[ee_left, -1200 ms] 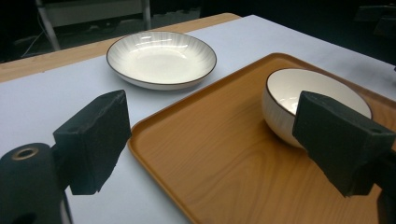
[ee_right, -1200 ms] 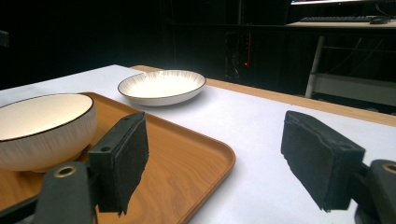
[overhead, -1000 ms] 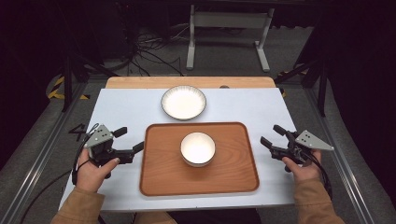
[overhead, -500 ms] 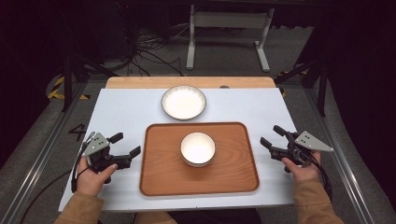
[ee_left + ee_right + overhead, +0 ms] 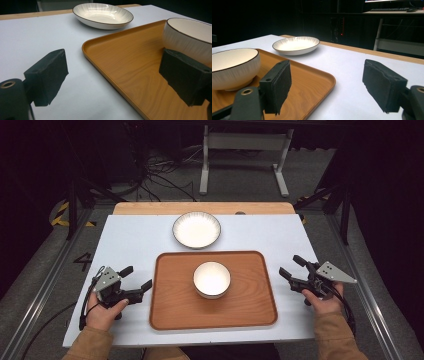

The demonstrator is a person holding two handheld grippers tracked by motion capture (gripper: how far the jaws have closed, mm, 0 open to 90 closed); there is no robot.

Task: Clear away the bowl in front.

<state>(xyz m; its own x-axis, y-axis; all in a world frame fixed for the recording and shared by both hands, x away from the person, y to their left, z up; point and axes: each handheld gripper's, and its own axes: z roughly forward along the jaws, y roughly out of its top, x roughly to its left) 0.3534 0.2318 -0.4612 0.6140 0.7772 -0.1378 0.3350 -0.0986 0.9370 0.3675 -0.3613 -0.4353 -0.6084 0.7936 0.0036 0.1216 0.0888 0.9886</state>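
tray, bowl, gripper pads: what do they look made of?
Tray: looks like wood or wood-look laminate, with visible grain and a smooth satin sheen. Bowl: likely glazed ceramic, glossy white with a dark rim line and faint ribbing outside. Left gripper pads: matte black, porous texture, probably foam or rubber.

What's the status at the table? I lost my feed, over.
Left hand-held gripper open, by the tray's left edge. Right hand-held gripper open, right of tray. Bowl on tray, plate behind. Nothing held, nothing in the way.
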